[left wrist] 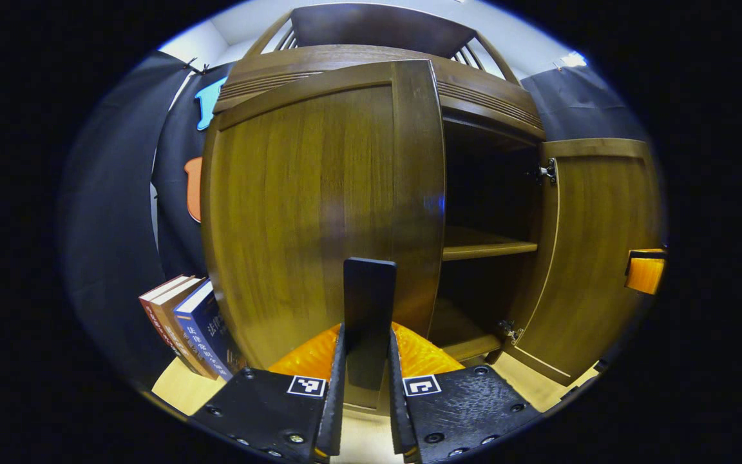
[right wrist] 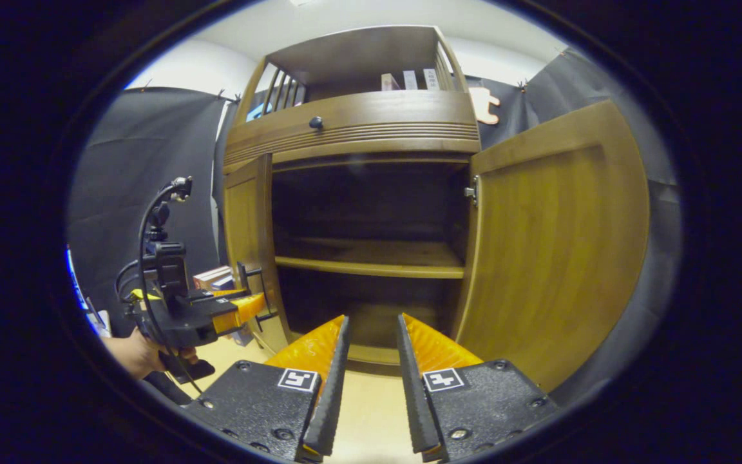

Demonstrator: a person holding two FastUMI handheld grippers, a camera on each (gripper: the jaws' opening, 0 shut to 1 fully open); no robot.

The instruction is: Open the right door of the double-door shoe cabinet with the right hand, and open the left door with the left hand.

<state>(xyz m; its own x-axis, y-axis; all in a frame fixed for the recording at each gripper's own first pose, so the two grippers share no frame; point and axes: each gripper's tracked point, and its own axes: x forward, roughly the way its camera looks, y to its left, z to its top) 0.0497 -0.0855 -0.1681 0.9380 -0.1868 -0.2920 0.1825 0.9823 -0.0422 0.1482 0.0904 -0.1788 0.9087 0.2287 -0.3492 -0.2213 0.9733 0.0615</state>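
Note:
The brown wooden shoe cabinet (right wrist: 351,125) stands with both doors swung out. In the left gripper view the left door (left wrist: 306,206) is close ahead, and its dark upright handle (left wrist: 369,290) sits between the fingers of my left gripper (left wrist: 368,328), which is shut on it. The right door (left wrist: 596,258) stands wide open at the right of that view. In the right gripper view the left door (right wrist: 247,245) is seen edge-on, with the left gripper (right wrist: 242,308) and a hand (right wrist: 133,354) at its handle. My right gripper (right wrist: 372,317) is open and holds nothing, left of the right door (right wrist: 558,245).
Inside the cabinet, a shelf (right wrist: 371,264) spans the dark interior. A drawer with a round knob (right wrist: 315,122) sits above the doors. Books (left wrist: 184,328) lean beside the cabinet's left side. The floor (right wrist: 371,412) is light wood.

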